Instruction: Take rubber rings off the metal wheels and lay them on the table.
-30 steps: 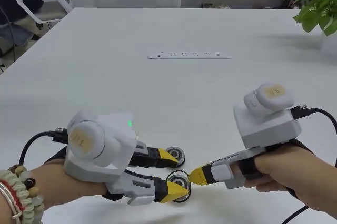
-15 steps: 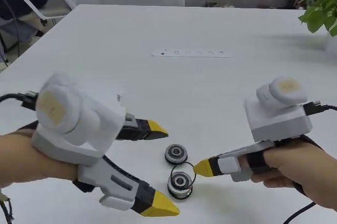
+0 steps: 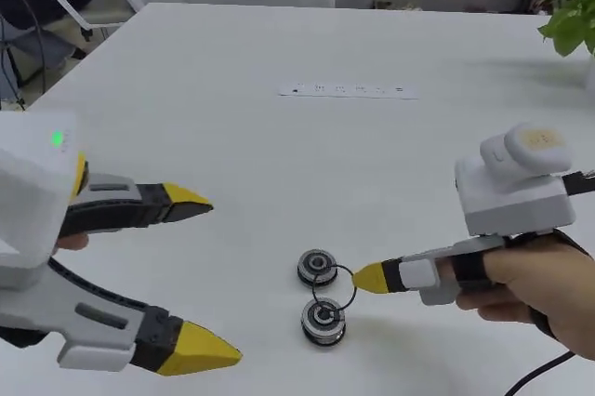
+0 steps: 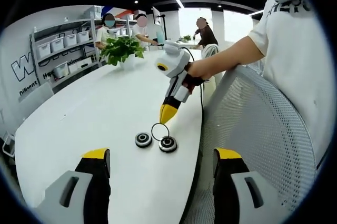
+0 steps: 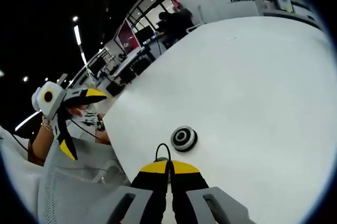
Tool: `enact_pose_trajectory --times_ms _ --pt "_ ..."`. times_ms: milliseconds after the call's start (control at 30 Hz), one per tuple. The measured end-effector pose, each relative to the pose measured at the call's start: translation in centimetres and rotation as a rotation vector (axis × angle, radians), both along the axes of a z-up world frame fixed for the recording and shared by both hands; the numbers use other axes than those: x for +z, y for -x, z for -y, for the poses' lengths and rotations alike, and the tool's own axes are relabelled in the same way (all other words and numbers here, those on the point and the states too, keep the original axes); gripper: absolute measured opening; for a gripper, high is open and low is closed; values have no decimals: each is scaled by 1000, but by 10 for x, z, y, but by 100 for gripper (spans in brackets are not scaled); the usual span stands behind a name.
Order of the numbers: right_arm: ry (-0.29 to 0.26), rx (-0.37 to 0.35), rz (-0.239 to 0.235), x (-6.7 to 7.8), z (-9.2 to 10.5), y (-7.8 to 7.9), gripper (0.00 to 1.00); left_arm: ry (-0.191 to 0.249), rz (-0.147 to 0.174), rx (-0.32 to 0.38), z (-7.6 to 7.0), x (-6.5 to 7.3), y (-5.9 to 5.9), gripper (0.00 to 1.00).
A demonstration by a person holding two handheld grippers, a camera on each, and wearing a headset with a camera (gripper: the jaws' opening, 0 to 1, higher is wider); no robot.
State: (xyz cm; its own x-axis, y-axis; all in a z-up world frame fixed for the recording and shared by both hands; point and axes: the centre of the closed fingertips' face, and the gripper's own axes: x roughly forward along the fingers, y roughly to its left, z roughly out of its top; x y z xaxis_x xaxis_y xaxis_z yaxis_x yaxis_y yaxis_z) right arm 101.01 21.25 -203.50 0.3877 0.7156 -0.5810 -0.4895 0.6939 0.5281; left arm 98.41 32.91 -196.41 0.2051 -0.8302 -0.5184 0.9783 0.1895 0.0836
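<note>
Right gripper point(image 3: 357, 277) pinching rubber ring point(image 3: 335, 288), left gripper point(image 3: 223, 281) wide open

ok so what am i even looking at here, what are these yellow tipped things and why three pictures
No robot here: a person holds a two-jaw gripper in each hand. One picture is from a camera on the person's head; the two round ones are from cameras on the grippers, looking along their jaws. On the table lie a far wheel and a near wheel. The right gripper is shut on a thin rubber ring by the wheels. The left gripper is open and holds nothing.
</note>
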Motion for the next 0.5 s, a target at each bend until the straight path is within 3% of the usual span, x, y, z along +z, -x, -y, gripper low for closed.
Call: enact_pose_trajectory --times_ms 133,333,500 --pt "-16 -17 7 4 2 -2 0 0 5 74 -13 -5 -5 83" --pt "-33 -43 19 10 5 -5 0 46 -12 148 -20 -6 -4 86" --pt "-37 -56 27 12 8 -7 0 39 -37 137 -19 -16 9 87"
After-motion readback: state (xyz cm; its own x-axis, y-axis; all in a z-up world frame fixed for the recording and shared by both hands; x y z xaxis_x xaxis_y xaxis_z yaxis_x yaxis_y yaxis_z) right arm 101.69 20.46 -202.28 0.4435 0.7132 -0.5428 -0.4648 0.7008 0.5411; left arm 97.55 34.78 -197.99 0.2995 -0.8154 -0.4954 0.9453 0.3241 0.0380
